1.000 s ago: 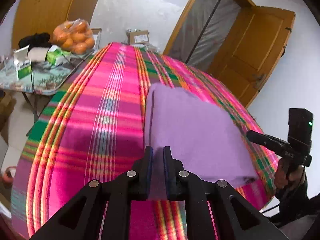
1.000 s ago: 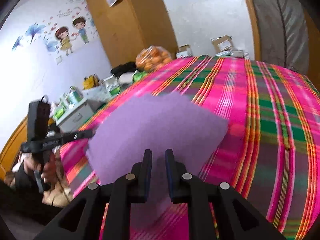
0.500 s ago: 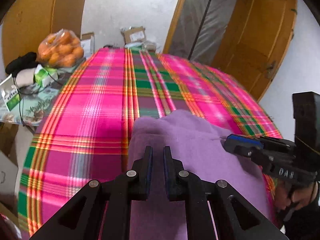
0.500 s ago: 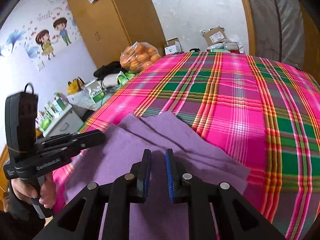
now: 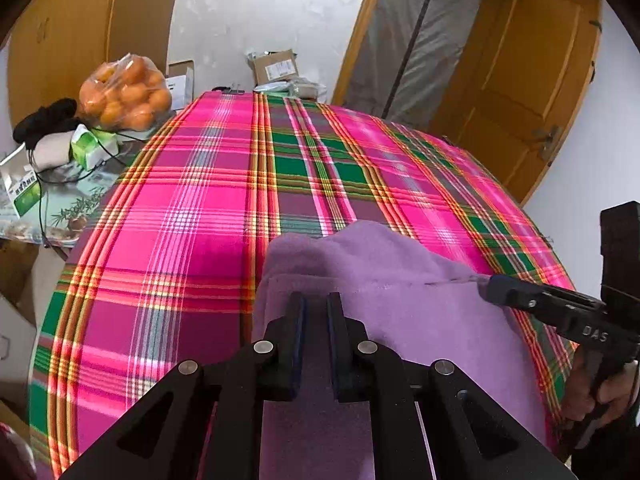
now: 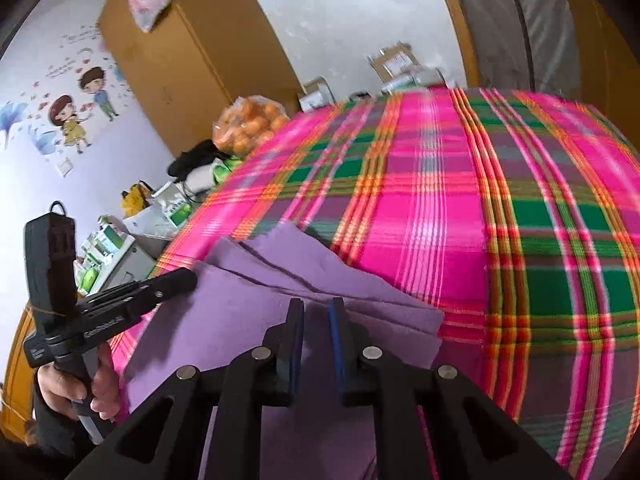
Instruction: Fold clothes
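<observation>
Both grippers — left gripper (image 5: pixel 314 300), right gripper (image 6: pixel 316 306) — pinch the purple cloth's (image 5: pixel 420 304) near edge; folded bulk lies ahead, mid-frame, on the plaid bench (image 5: pixel 180 208).

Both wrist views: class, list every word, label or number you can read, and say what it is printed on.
"DAS": on the right gripper.
"GenRobot.AI", faint: on the left gripper.
Green carton: print too small to read.
Cardboard box label: blurred.
Wall sticker lettering: unreadable.
</observation>
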`<state>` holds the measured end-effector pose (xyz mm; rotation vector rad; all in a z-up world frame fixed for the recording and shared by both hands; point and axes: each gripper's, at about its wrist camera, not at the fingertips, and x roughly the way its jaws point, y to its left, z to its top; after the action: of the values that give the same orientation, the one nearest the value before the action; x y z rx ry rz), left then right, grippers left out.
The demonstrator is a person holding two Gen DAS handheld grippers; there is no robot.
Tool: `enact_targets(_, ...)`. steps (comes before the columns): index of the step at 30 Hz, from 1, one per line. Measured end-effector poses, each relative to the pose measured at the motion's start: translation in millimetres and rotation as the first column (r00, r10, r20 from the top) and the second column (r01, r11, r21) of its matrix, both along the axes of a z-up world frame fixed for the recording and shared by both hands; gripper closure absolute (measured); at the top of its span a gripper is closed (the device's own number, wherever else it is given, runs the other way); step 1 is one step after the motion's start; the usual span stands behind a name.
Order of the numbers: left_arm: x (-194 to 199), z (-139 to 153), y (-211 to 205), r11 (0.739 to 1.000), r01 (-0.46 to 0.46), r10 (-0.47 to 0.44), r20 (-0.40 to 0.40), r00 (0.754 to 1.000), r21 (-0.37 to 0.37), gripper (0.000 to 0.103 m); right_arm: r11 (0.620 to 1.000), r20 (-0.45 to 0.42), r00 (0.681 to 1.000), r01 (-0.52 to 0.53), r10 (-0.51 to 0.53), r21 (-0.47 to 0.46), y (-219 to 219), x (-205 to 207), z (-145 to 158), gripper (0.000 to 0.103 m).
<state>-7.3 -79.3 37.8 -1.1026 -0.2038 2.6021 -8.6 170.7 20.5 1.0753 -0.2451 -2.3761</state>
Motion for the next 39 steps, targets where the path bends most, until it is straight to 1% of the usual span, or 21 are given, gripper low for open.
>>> enact_targets(4, 12, 2, -4, 0.999, -0.033, 0.033, -0.012, 0.999, -0.017, 0.093, 0.999, -0.018, 0.999, -0.031, 0.031, -0.025, 3, 15, 5, 0.086)
enact_targets(6, 20, 3, -7, 0.998, -0.052, 0.051, -0.018, 0.999, -0.027, 0.093, 0.999, -0.020, 0.999, -0.043, 0.043, -0.031, 3, 20, 5, 0.081)
enact_targets(10, 30, 3, -10, 0.996, -0.078, 0.077, -0.030, 0.997, -0.049, 0.092, 0.998, -0.025, 0.998, -0.057, 0.056, -0.037, 7, 32, 6, 0.076)
enact_targets(15, 40, 0, -15, 0.993, -0.096, 0.094, -0.028, 0.995, -0.064, 0.092, 0.998, -0.019, 0.999, -0.047, 0.046, -0.043, 15, 40, 5, 0.070)
enact_targets(17, 43, -1, -17, 0.992, -0.102, 0.100, -0.030, 0.995, -0.070, 0.091, 0.998, -0.011, 0.999, -0.038, 0.038, -0.044, 18, 42, 4, 0.068)
enact_targets(19, 46, -1, -17, 0.991, -0.108, 0.106, -0.033, 0.994, -0.078, 0.088, 0.998, -0.006, 1.000, -0.029, 0.029, -0.046, 22, 44, 3, 0.068)
enact_targets(24, 51, -1, -17, 0.989, -0.118, 0.114, -0.040, 0.993, -0.095, 0.087, 0.999, 0.006, 1.000, -0.001, 0.001, -0.053, 33, 50, 0, 0.066)
enact_targets(32, 71, -8, -29, 0.993, -0.109, 0.108, -0.028, 0.994, -0.035, 0.087, 0.997, 0.021, 1.000, 0.007, -0.005, -0.071, 47, 63, -3, 0.066)
enact_targets(36, 77, -10, -37, 0.994, -0.110, 0.110, -0.027, 0.994, -0.003, 0.087, 0.996, 0.050, 0.999, 0.018, -0.014, -0.083, 55, 68, -11, 0.066)
enact_targets(39, 80, -9, -43, 0.991, -0.131, 0.132, -0.037, 0.991, 0.009, 0.087, 0.995, 0.071, 0.997, 0.036, -0.030, -0.092, 62, 68, -16, 0.066)
